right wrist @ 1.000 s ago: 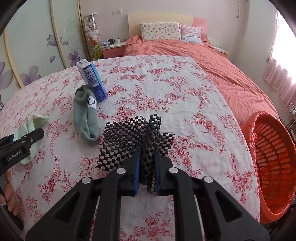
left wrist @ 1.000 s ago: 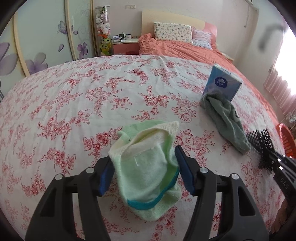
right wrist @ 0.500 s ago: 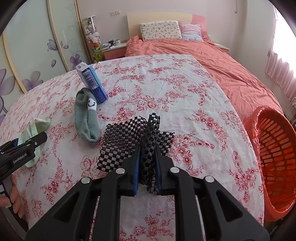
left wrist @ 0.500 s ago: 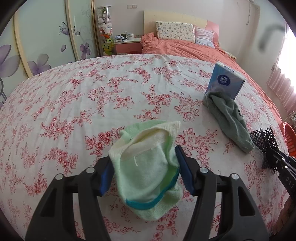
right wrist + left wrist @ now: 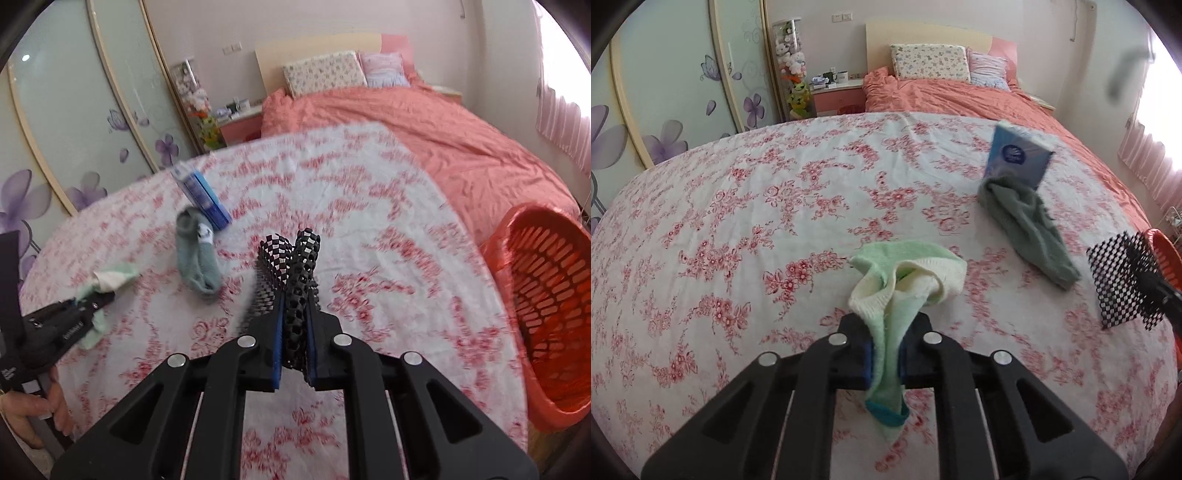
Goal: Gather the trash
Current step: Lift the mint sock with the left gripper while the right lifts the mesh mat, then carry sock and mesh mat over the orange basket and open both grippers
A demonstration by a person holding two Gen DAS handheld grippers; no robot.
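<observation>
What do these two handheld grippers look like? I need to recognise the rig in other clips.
Both the left gripper and the right gripper are matte black frames with triangular cut-outs, silver round bolt heads and blue pads lining the jaws. The left one carries small white lettering on its side.

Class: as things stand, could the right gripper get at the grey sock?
Probably not yet: the right gripper is shut on black mesh. The grey sock lies uncovered nearby, so the path looks free once the mesh is dropped.
</observation>
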